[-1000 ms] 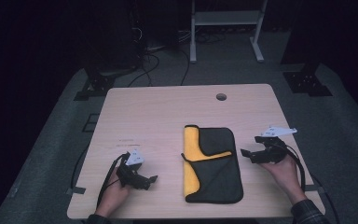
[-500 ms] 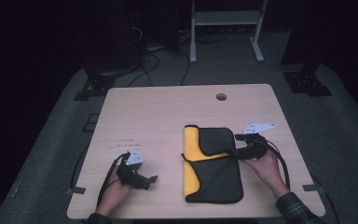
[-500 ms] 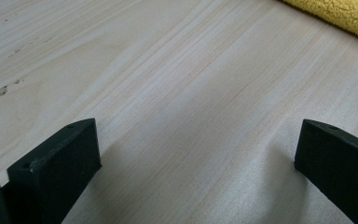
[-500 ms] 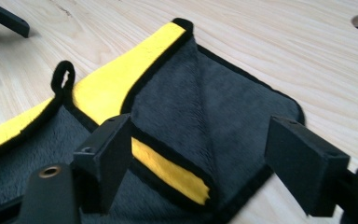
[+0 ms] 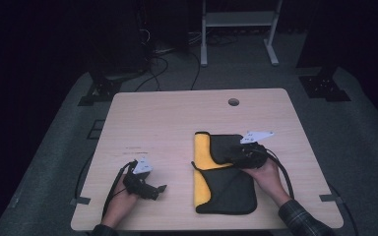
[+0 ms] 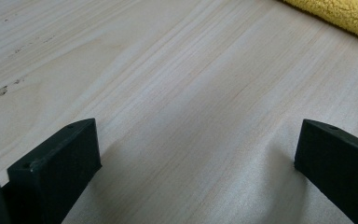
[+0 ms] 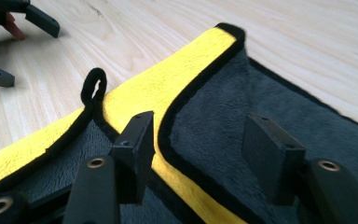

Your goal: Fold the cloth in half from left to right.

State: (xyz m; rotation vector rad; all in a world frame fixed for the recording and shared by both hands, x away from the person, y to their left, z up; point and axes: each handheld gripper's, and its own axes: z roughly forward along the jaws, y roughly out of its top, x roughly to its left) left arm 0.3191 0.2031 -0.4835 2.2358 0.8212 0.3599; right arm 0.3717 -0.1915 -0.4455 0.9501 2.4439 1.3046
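A soft cloth (image 5: 225, 181), dark grey on one side and yellow on the other with a black edge, is lying folded on the right half of the worktop (image 5: 177, 123). A small black loop (image 7: 93, 86) is sticking out at its edge. The right gripper (image 7: 200, 144) is sitting over a folded grey flap, and its fingers (image 7: 137, 140) have just been closing, with the fuzzy flap edge between them but not pinched yet. The left gripper (image 5: 150, 187) is resting on bare wood near the front left, its fingers (image 6: 58, 161) spread wide and holding nothing. The worktop is pale, smooth wood with a round hole (image 5: 233, 102). Around it the room is looking dark, with grey carpet (image 5: 369, 132).
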